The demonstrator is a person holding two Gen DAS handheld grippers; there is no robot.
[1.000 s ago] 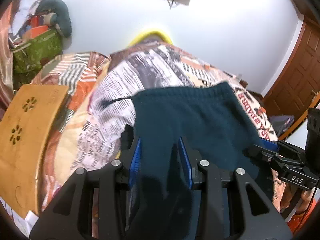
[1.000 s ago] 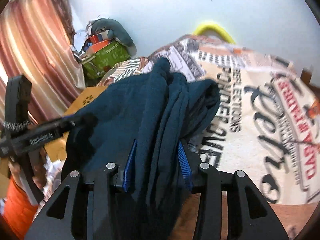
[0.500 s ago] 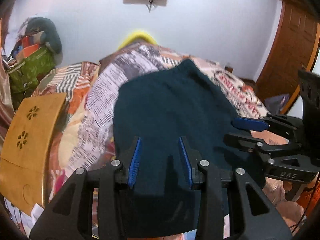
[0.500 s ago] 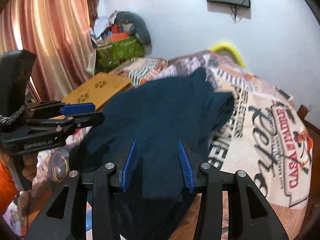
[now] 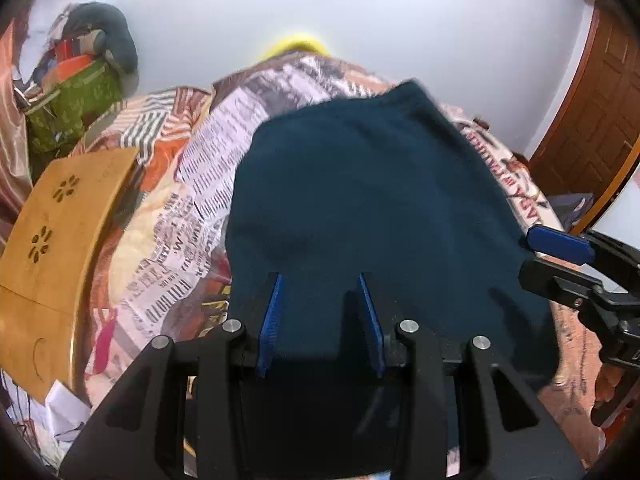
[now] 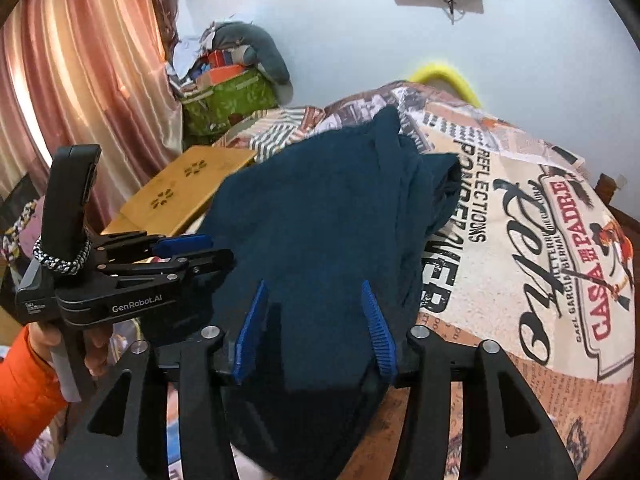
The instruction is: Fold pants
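Dark teal pants point(image 5: 380, 200) lie folded on the printed bedspread, spreading away from both grippers. My left gripper point(image 5: 320, 312) sits at the near edge, shut on the cloth that fills the gap between its blue pads. In the right wrist view it shows at the left point(image 6: 208, 250), fingers close together at the fabric's side. My right gripper point(image 6: 312, 320) has its jaws opening; the pants point(image 6: 320, 220) lie between its pads, whose blue faces stand off the cloth. It also shows at the right edge of the left wrist view point(image 5: 560, 260).
The bedspread point(image 6: 520, 240) covers a bed. A wooden lap table point(image 5: 52, 240) lies at the bed's left side, with a green bag and piled clothes point(image 5: 76, 108) behind it. A curtain point(image 6: 80, 80) hangs left, a wooden door point(image 5: 592, 128) stands right. An orange sleeve point(image 6: 24, 392) holds the left gripper.
The pants, held up and bunched a second ago, now lie spread flat on the bed. Both grippers came down and back with them. The right pads stand wider apart.
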